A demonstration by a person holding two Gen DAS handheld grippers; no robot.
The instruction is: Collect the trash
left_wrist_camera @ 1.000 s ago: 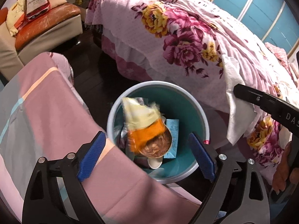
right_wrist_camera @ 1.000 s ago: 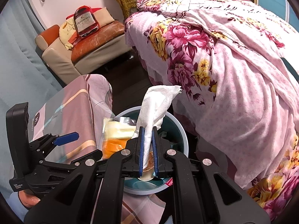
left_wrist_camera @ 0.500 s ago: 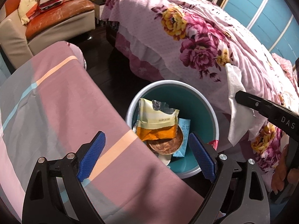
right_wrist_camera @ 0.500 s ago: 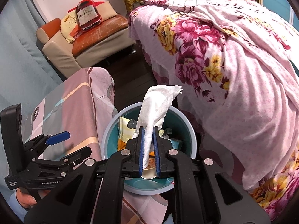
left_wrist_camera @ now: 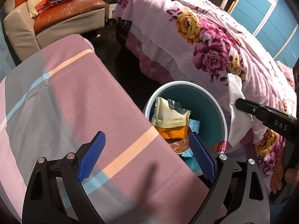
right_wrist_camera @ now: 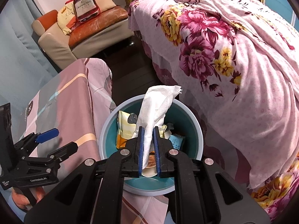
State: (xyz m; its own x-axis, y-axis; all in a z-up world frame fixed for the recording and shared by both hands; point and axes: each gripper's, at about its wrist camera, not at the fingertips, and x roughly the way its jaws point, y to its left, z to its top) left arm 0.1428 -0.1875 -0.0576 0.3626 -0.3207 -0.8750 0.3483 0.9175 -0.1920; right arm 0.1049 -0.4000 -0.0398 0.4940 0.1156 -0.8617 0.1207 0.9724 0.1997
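Right gripper (right_wrist_camera: 149,145) is clamped on a white tissue (right_wrist_camera: 156,108) — blue pads pinch its lower part and the rest sticks up and away from the fingers, crumpled, w/ a ragged top edge. In the right wrist view the tissue sits directly over the teal trash bin (right_wrist_camera: 194,123), so it's above the opening, not inside. From the left wrist view the same tissue (left_wrist_camera: 236,112) hangs beside the bin's right rim, in front of the floral bedspread (left_wrist_camera: 205,43).

Left gripper (left_wrist_camera: 147,156) is wide open, nothing btwn the blue pads (left_wrist_camera: 92,155). It hovers over the pink striped cloth (left_wrist_camera: 65,100), right finger overlapping the near edge of the bin (left_wrist_camera: 220,115).

Inside the bin: a torn yellow-and-orange snack wrapper (left_wrist_camera: 172,123) leaning on the left wall, a light blue packet (left_wrist_camera: 194,126) to its right, and a brownish round thing under the wrapper, can't tell what exactly. Small red label on the bin's near-right rim.

Bin stands on dark floor btwn the cloth-covered surface (left) and the bed (right). Far left there's a beige sofa w/ an orange cushion (right_wrist_camera: 97,28) and a bottle-shaped Hennessy pillow (right_wrist_camera: 86,5) on it. Teal wardrobe panels (left_wrist_camera: 265,13) far right in the left wrist view.
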